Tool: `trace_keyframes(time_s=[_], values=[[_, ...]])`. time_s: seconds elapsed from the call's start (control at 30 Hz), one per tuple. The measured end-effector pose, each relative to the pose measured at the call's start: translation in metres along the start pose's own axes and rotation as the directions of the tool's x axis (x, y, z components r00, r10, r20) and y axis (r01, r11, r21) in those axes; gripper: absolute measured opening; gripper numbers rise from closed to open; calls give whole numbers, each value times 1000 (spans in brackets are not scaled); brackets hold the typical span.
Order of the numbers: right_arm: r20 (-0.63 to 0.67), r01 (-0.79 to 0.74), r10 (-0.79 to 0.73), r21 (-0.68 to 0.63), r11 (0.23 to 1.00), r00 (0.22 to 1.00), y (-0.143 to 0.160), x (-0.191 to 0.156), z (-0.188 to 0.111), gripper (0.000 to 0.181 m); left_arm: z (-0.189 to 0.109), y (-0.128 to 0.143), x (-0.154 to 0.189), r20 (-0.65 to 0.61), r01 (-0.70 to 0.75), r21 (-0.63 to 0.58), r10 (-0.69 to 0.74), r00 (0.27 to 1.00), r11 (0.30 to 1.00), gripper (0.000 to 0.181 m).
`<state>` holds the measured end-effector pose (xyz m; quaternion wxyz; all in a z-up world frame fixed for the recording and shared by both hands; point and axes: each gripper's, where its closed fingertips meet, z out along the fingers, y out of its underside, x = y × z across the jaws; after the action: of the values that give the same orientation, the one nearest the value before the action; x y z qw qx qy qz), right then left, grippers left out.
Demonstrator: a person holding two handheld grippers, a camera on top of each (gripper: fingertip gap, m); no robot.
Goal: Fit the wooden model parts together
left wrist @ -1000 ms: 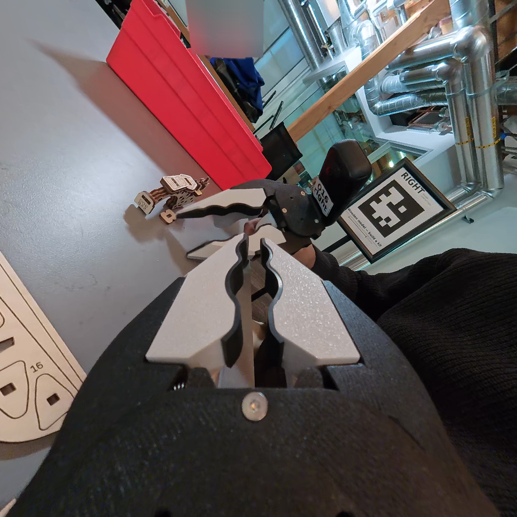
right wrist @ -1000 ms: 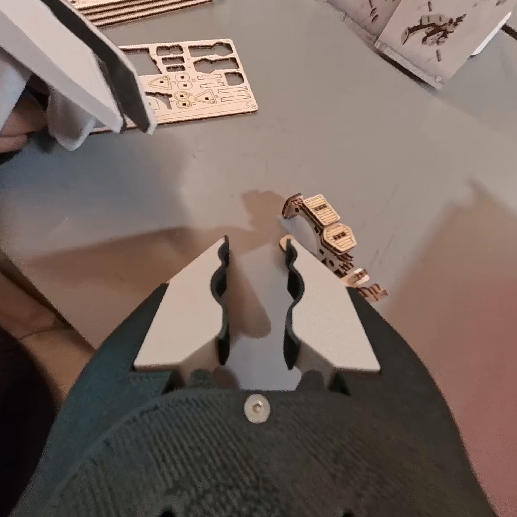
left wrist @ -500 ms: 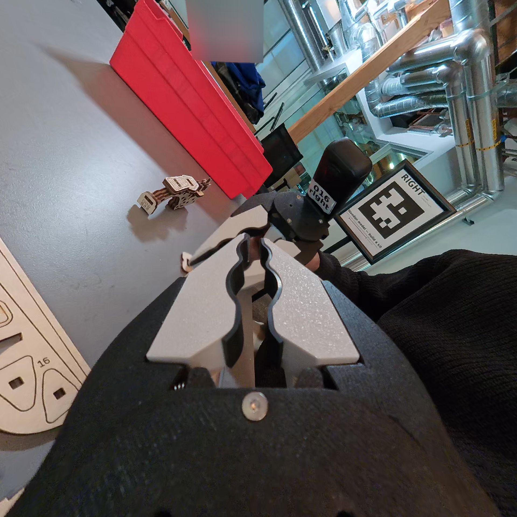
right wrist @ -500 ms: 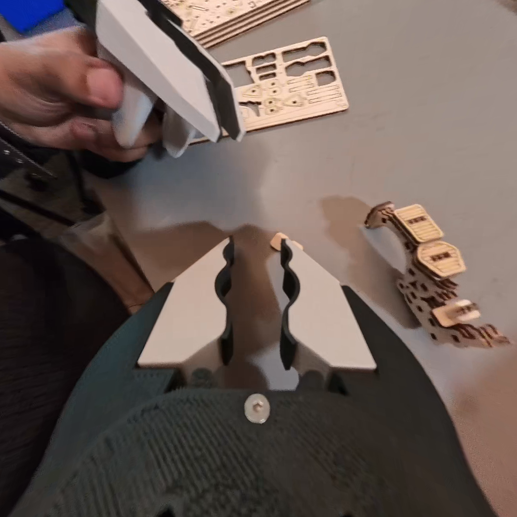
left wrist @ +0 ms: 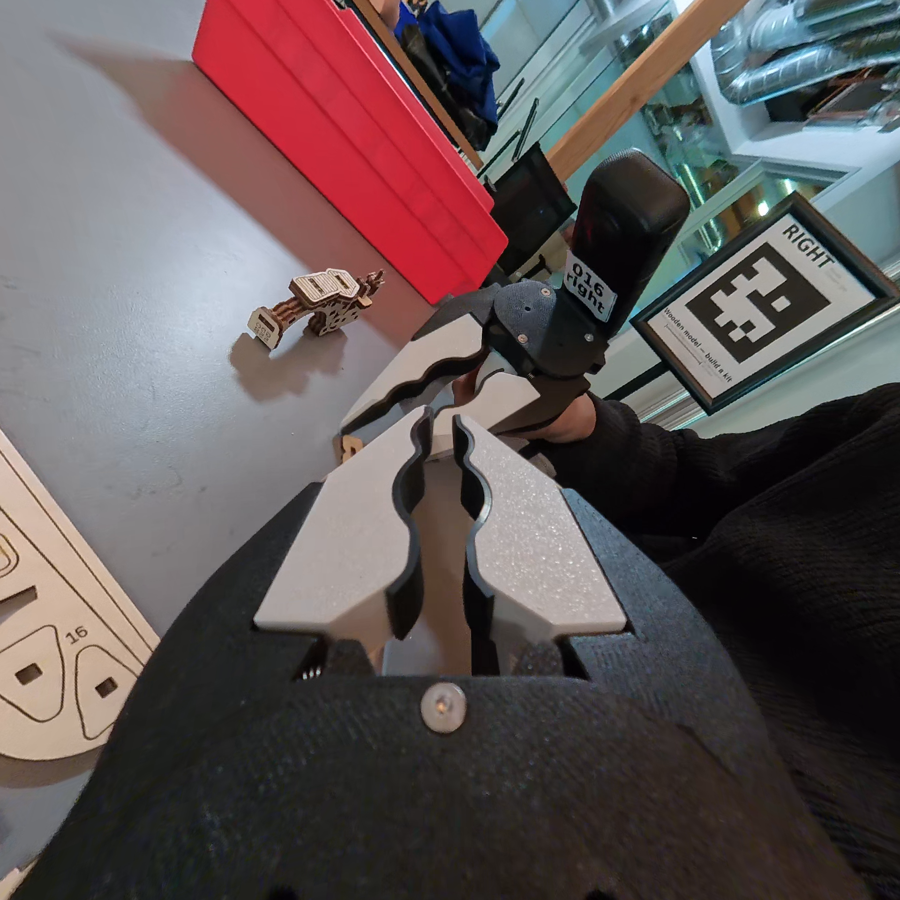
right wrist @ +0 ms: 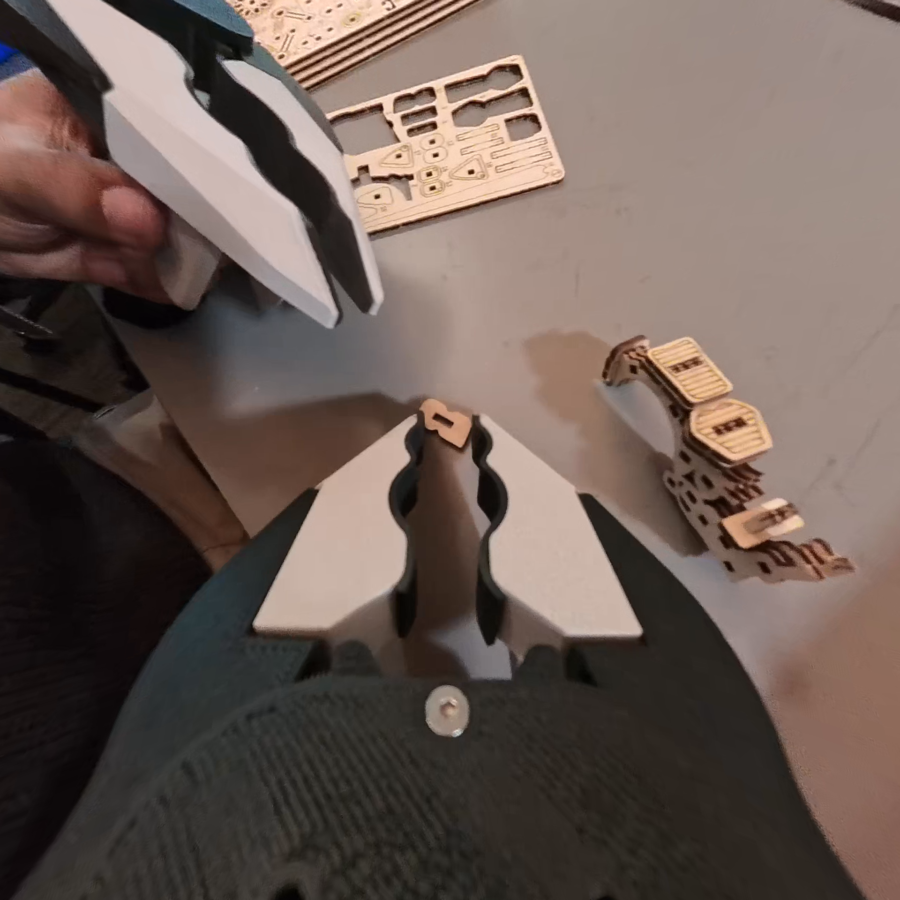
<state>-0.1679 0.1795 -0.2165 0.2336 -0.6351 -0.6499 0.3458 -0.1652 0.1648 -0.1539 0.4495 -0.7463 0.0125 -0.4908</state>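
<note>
A small flat wooden piece (right wrist: 445, 422) with a slot lies near the table's front edge. My right gripper (right wrist: 447, 427) has its tips on either side of it, pads against its edges. It also shows in the left wrist view (left wrist: 384, 423), with the piece (left wrist: 348, 448) at its tip. A partly built wooden model (right wrist: 711, 438) stands on the grey table (right wrist: 682, 219) to the right, apart from both grippers; it is also in the left wrist view (left wrist: 321, 302). My left gripper (left wrist: 441, 421) hovers above and left of the piece, nearly shut and empty.
A punched wooden parts sheet (right wrist: 453, 146) and a stack of sheets (right wrist: 350, 29) lie at the back. Another sheet (left wrist: 48, 657) lies at the left. A red bin (left wrist: 341, 121) stands behind the model. A framed marker sign (left wrist: 759, 302) stands off the table's right end. Across from one pair of fingers to the other is roughly 6 centimetres.
My right gripper has moved left from the model to the small piece, and its jaws have narrowed around it. My left gripper has come closer above it.
</note>
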Motion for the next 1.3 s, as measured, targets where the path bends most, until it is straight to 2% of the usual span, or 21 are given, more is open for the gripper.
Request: trace_keyframes(time_s=[0.07,0.2,0.37,0.5,0.6,0.7,0.8,1.0,1.1,1.2,1.3], values=[[14,14,-14,-5,1000,1000,1,-3,0,17,1,2,-1,15,-11,-13,12,1000,1000,6],[64,-5,4,18,1000,998,-3,-7,-4,0,2,5,-4,60,-46,-36,49,997,998,13],[112,-75,71,37,996,991,-4,-5,-8,0,4,11,-9,128,-105,-93,117,985,990,20],[115,-53,47,47,997,992,-5,-5,-10,0,8,18,-10,179,-170,-161,198,964,972,22],[81,18,-22,49,999,996,-6,-6,-6,20,9,19,-10,186,-188,-173,219,958,967,22],[44,80,-80,1,997,996,0,-8,0,20,8,18,-10,182,-182,-164,211,960,969,22],[4,98,-98,-11,995,995,1,-5,2,11,8,17,-9,178,-182,-158,210,961,970,22],[46,48,-48,20,999,998,-4,-4,-6,11,10,19,-8,195,-222,-179,256,947,959,23],[74,49,-52,40,998,996,-5,2,-16,11,14,26,-9,225,-272,-242,327,918,931,24],[49,96,-98,47,994,994,-4,15,-27,11,20,37,-10,256,-345,-331,436,863,878,26],[99,64,-71,79,995,993,-8,11,-31,11,24,47,-10,253,-404,-407,526,812,820,29]])
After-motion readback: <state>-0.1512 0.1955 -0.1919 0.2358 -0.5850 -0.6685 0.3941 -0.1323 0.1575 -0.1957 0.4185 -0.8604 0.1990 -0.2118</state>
